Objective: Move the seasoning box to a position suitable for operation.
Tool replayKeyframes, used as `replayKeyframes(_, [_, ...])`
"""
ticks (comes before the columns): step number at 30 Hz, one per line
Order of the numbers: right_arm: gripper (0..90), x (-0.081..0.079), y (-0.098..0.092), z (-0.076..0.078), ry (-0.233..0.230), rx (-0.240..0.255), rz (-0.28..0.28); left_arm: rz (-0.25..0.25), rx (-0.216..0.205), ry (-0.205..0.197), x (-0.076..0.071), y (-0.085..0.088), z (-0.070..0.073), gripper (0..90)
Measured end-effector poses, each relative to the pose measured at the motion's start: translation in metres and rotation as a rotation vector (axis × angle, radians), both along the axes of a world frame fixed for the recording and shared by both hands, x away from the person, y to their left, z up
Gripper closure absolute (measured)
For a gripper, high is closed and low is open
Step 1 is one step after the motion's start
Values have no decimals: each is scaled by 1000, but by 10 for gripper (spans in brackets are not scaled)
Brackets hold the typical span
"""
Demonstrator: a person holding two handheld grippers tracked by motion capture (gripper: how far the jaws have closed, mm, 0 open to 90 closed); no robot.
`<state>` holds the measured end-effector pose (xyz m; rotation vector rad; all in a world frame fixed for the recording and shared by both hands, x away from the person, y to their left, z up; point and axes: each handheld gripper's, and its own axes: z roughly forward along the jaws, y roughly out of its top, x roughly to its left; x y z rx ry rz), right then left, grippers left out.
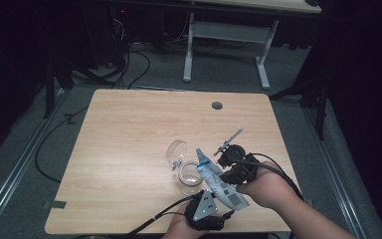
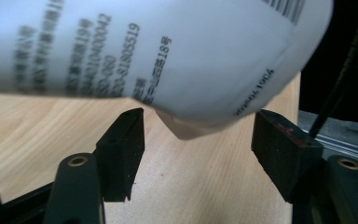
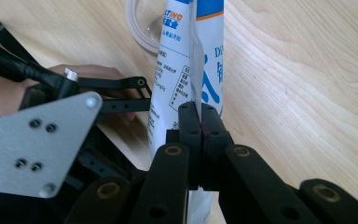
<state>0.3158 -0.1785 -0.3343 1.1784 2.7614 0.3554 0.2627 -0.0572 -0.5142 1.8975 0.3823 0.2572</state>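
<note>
A white and blue printed pouch (image 1: 218, 181) hangs tilted over a small clear glass jar (image 1: 189, 178) near the table's front edge. The jar's round lid (image 1: 176, 151) stands open behind it. My right gripper (image 1: 229, 174) is shut on the pouch's flat seam (image 3: 196, 70), its jaws pressed together in the right gripper view (image 3: 200, 122). My left gripper (image 1: 224, 211) sits below the pouch's lower end. In the left gripper view its jaws (image 2: 200, 140) stand open, with the pouch's bottom corner (image 2: 186, 128) between and above the pads, untouched.
The wooden table (image 1: 129, 129) has a grey cable hole (image 1: 217, 105) at the back. A second desk's white legs (image 1: 262, 64) stand beyond it, with cables (image 1: 129, 64) on the floor. The front table edge lies close under both hands.
</note>
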Motion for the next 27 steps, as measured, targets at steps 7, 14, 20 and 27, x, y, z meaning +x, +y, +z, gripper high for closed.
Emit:
replayKeyframes(7, [900,-2,8,3,-1,7,15,21,2,-2,-2,-4,-1,406])
replayKeyframes(14, [900,1,7,-1,5,11,16,68,16,-54,-10,0,1,545])
replayKeyframes(20, [900,1,11,-1,2,7,30,89,23,-60,-15,3,4,569])
replayKeyframes(27, [900,4,17,-1,-10,-7,50,79,4,-59,-16,7,6,597])
